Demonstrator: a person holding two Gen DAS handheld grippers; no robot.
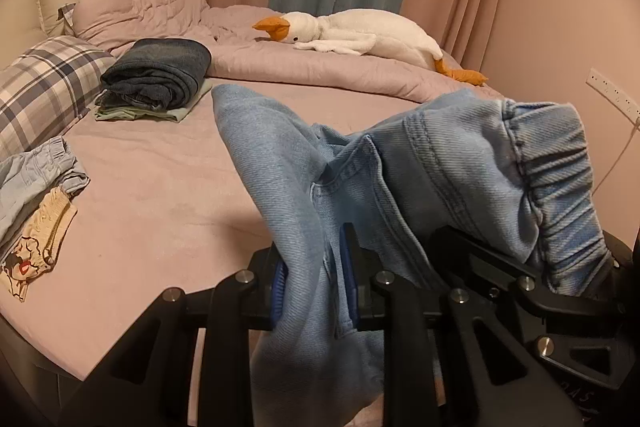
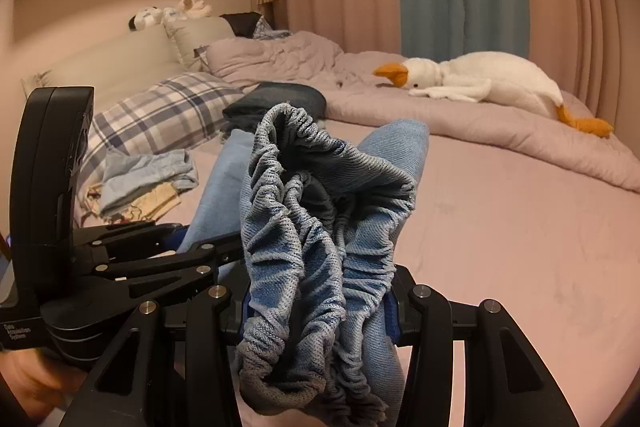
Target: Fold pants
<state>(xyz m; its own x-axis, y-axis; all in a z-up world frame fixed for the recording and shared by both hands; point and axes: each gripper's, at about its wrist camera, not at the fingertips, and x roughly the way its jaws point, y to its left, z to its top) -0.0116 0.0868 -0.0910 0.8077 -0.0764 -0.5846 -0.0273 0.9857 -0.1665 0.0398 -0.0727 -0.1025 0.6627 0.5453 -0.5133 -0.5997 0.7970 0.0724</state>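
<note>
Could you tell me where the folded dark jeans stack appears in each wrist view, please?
Left wrist view: the folded dark jeans stack lies upper left on the bed, right of the plaid pillow.
Right wrist view: the stack sits just above centre, partly hidden behind the light blue pants' waistband.
Shared landmark: the white goose plush, right of the stack in both.

Both views are lit by warm, dim indoor light, and everything is given a pinkish-orange cast. Shadows are soft; a faint one is thrown on the bed (image 1: pixel 152 187) beneath the jeans (image 1: pixel 400 167). No glare is seen. Straight lines are bent by fisheye distortion, and the corners are blacked out. The nearest denim and a hand (image 2: pixel 28 383) are blurred.
</note>
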